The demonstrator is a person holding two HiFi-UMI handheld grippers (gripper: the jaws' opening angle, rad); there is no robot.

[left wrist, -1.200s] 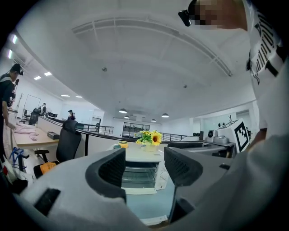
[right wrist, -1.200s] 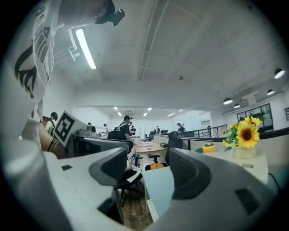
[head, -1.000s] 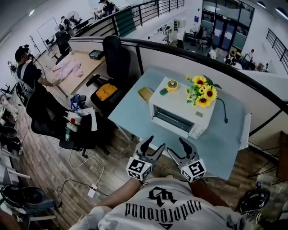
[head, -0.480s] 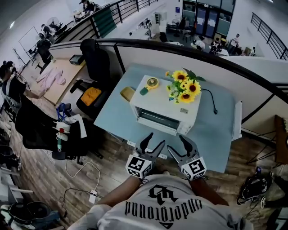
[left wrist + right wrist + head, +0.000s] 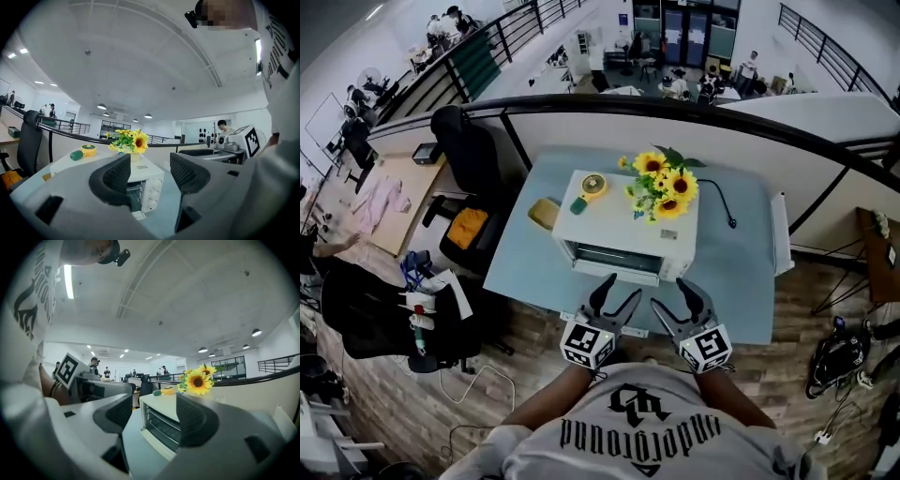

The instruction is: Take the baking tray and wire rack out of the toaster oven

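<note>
One oven (image 5: 623, 217), door (image 5: 607, 258) facing person (image 5: 647, 431), long axis sideways

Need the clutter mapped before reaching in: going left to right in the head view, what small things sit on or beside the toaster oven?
yellow block → round yellow gadget → sunflowers → black cable

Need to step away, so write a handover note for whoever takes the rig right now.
Left claw: open, empty, facing the toaster oven.
Right claw: open, empty, beside it.
Things: the toaster oven stands on the table, door shut, sunflowers on top.
Baking tray and wire rack: not out, presumably inside.
Done: nothing yet.
Left: open the door, pull out both.
</note>
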